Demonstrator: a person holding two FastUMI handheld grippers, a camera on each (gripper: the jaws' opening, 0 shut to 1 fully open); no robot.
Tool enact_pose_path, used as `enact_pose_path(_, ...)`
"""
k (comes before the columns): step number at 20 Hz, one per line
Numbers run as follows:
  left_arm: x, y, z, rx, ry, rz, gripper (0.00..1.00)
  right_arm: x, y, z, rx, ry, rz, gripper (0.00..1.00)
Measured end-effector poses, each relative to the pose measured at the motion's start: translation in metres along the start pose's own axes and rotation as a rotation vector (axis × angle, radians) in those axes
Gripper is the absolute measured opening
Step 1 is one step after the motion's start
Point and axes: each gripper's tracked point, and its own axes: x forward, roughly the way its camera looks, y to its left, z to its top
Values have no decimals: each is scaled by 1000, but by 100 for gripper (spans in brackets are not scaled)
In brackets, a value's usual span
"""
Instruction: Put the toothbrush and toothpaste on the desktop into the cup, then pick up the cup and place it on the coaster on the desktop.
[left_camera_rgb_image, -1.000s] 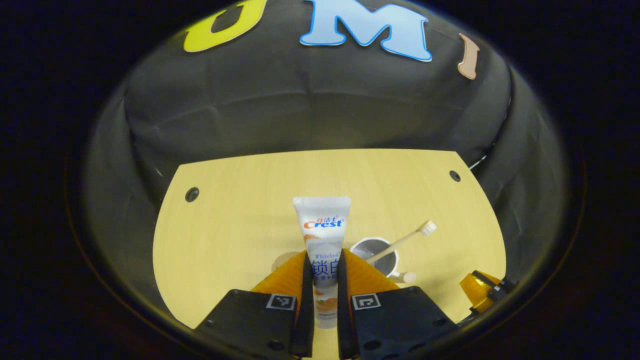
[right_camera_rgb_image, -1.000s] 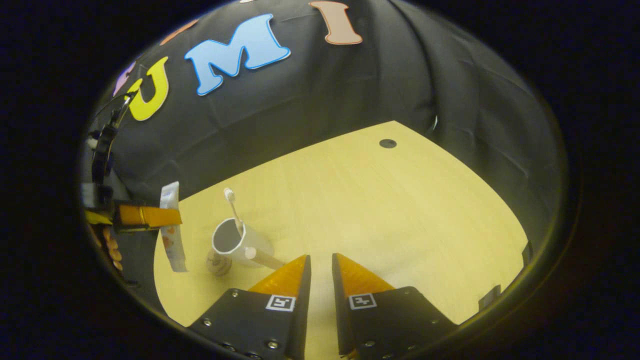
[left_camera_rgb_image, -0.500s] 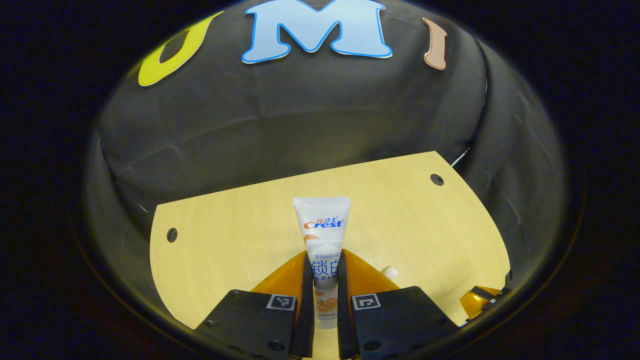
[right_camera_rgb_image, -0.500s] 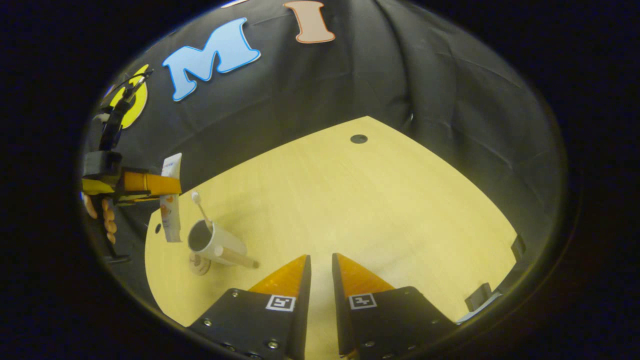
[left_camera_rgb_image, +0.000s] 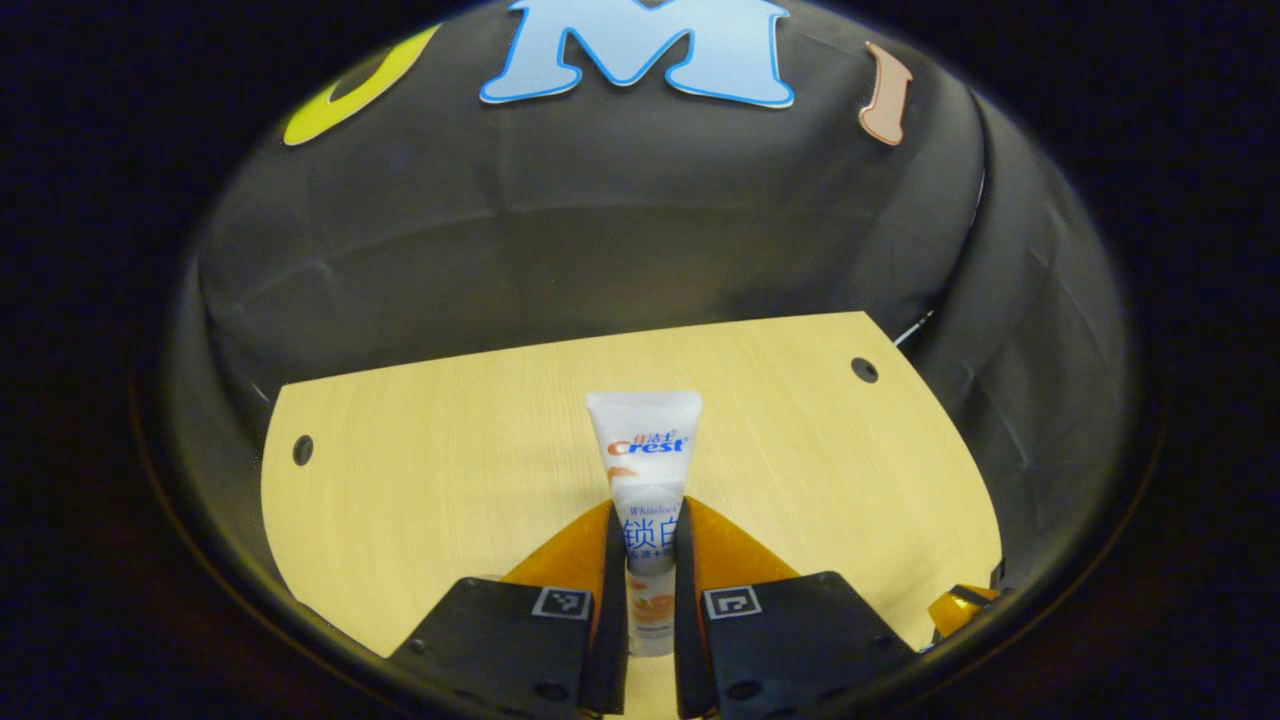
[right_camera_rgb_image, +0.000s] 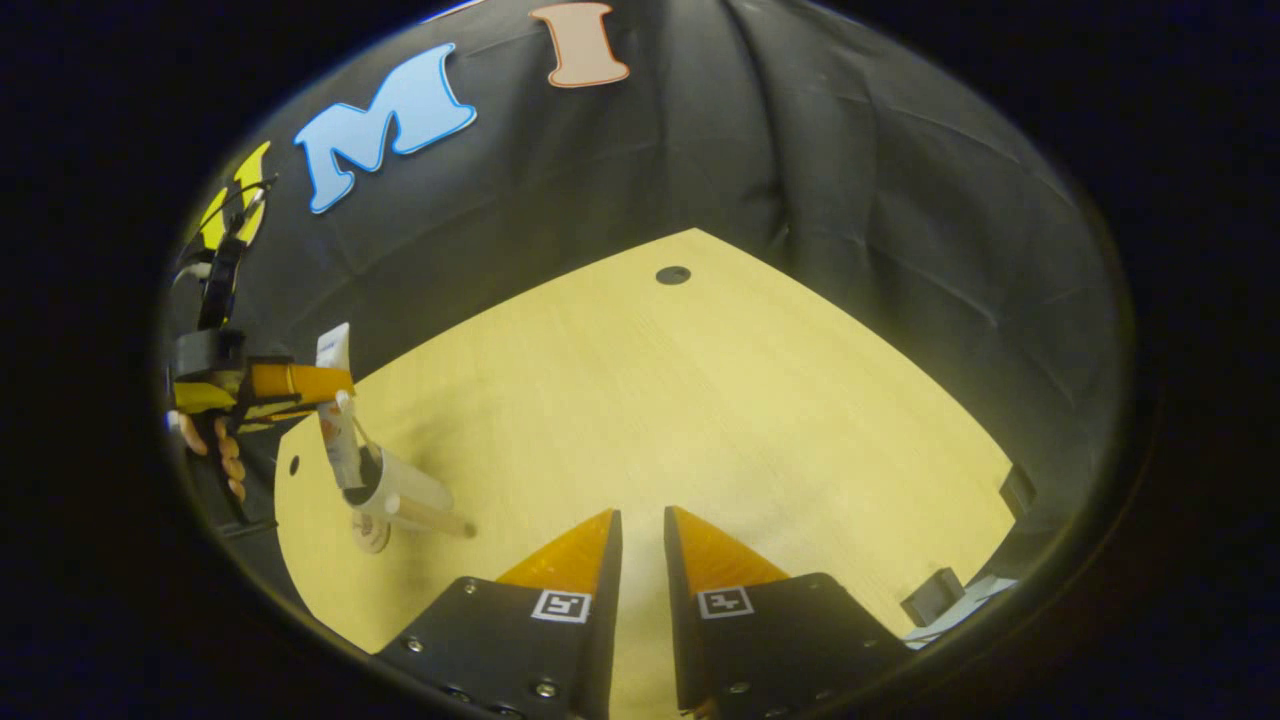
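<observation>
In the left gripper view our left hand-held gripper (left_camera_rgb_image: 650, 560) pinches the toothpaste (left_camera_rgb_image: 645, 470) upright between both fingers; we read "Crest" and "Whitelock" on the tube. Our right hand-held gripper (right_camera_rgb_image: 640, 560) hangs over the desk (right_camera_rgb_image: 700, 400), fingers nearly pressed together on nothing. Farther off in the right gripper view, the tube's lower end sits at the mouth of the cup (right_camera_rgb_image: 400, 490), beside the toothbrush (right_camera_rgb_image: 350, 420) and just by the coaster (right_camera_rgb_image: 370, 532). We should lower straight, then release gently, lest the cup tip.

White toothpaste (left_camera_rgb_image: 645, 450), orange-blue print; pale yellow wood-grain desktop (left_camera_rgb_image: 450, 470)
</observation>
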Motion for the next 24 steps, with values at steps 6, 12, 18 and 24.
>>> enact_pose_path(6,11,3,-14,7,-12,0,27,2,-3,1,14,6,2,27)
enact_pose_path(12,15,-3,-20,26,-31,-18,33,2,-2,1,11,17,5,24)
enact_pose_path(18,8,-3,-23,14,-41,-31,62,4,6,1,-5,19,32,24)
enact_pose_path(24,-10,-1,-11,15,-85,-19,80,2,22,2,-41,22,77,24)
